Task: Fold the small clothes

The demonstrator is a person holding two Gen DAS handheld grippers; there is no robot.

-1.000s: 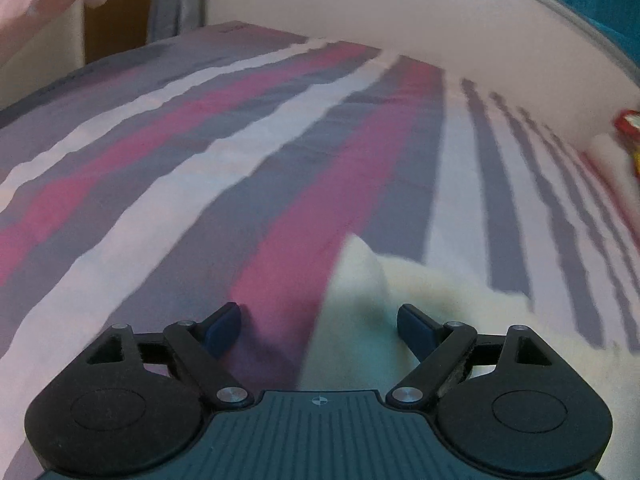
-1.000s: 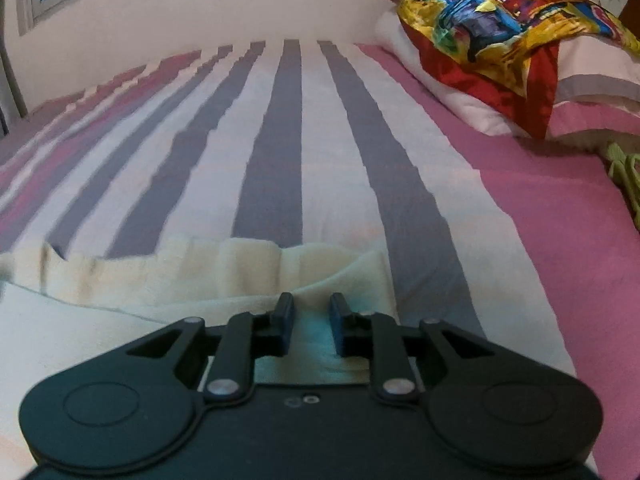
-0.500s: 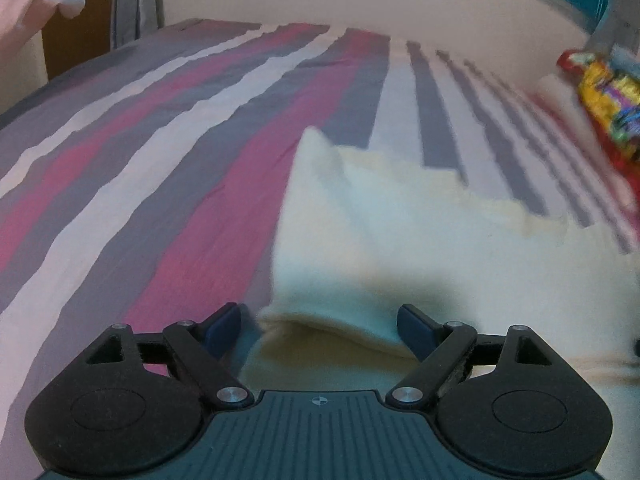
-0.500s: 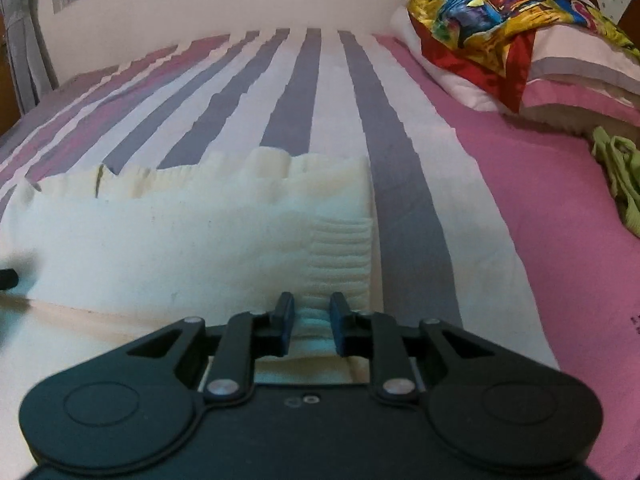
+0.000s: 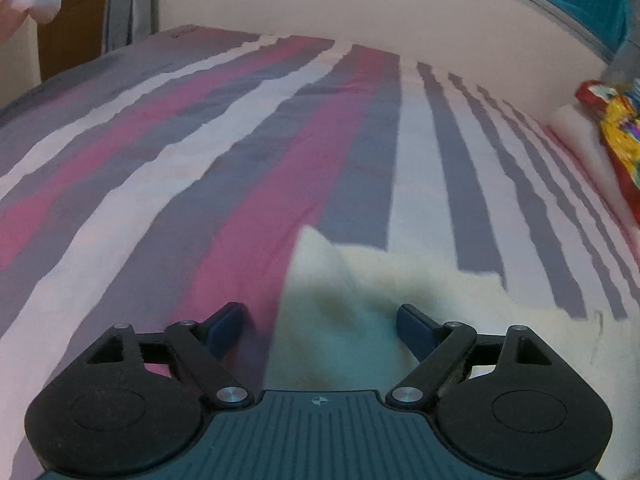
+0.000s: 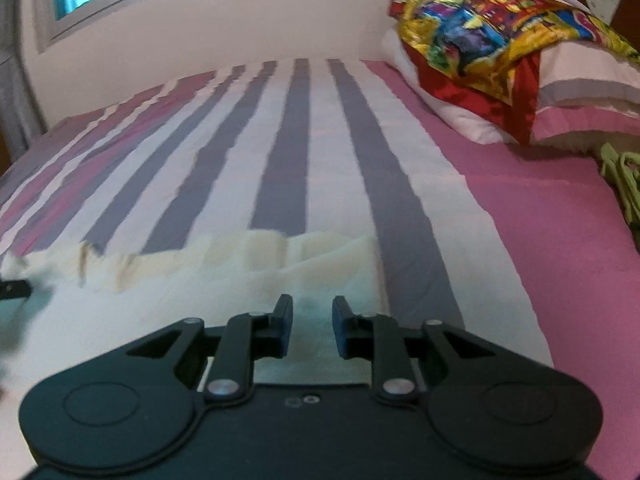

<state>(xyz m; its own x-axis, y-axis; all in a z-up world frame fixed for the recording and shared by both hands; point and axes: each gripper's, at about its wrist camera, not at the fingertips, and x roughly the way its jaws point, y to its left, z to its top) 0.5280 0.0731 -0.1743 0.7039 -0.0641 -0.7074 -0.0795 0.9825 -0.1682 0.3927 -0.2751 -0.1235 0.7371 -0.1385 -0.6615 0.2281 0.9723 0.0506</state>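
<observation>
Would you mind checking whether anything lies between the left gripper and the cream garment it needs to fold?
Nothing visible does. The left gripper has its jaws wide apart right over the corner of the cream garment, which lies flat on the striped bedsheet. The pillows sit far off to the side.

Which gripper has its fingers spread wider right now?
The left gripper: its fingers stand wide apart over the cream garment. The right gripper shows only a narrow gap.
</observation>
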